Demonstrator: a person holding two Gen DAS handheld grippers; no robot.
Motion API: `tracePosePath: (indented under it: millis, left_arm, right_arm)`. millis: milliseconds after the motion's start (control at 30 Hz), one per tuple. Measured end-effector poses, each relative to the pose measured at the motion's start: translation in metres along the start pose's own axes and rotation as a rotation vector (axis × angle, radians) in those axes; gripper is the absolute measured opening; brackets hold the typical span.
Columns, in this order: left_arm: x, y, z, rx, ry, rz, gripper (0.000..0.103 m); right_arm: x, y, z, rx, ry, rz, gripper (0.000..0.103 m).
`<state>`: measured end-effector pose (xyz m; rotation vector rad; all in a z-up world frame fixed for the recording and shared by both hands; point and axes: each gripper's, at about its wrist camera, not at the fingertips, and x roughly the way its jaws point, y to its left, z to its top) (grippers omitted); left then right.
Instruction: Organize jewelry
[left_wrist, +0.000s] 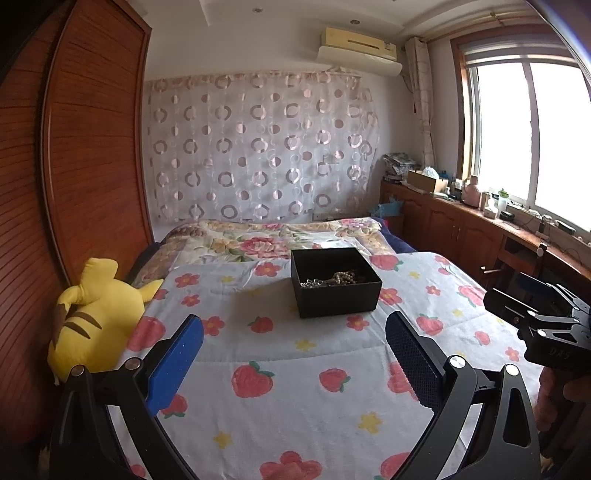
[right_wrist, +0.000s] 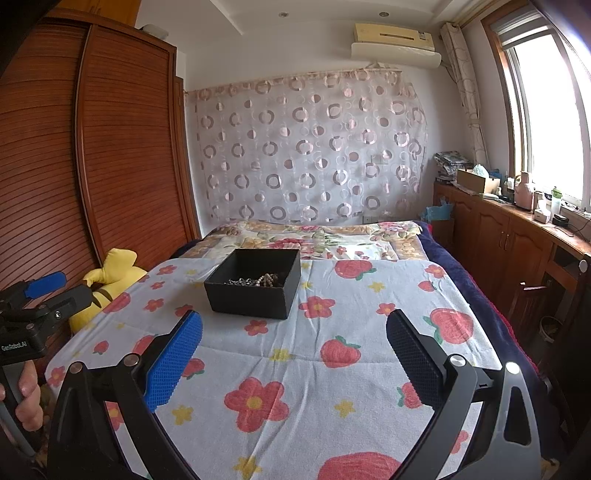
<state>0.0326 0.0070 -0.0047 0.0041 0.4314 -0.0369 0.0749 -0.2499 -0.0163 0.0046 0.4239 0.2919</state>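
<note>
A black open box stands on the strawberry-print blanket on the bed. In it lie a silver chain and a string of brownish beads. The box also shows in the right wrist view, with the chain and the beads inside. My left gripper is open and empty, above the blanket short of the box. My right gripper is open and empty, short of the box and to its right. Each gripper shows at the edge of the other view.
A yellow plush toy lies at the bed's left edge against a wooden wardrobe. A floral quilt covers the far end of the bed. A wooden cabinet with clutter runs under the window on the right.
</note>
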Motion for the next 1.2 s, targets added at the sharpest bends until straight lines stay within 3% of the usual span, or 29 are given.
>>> tracePosePath:
  millis: [1200]
  left_arm:
    - [0.0000, -0.0066, 0.0004, -0.002, 0.013, -0.001, 0.095]
  right_arm:
    - [-0.0016, 0.0063, 0.0003, 0.006, -0.002, 0.001, 0.101]
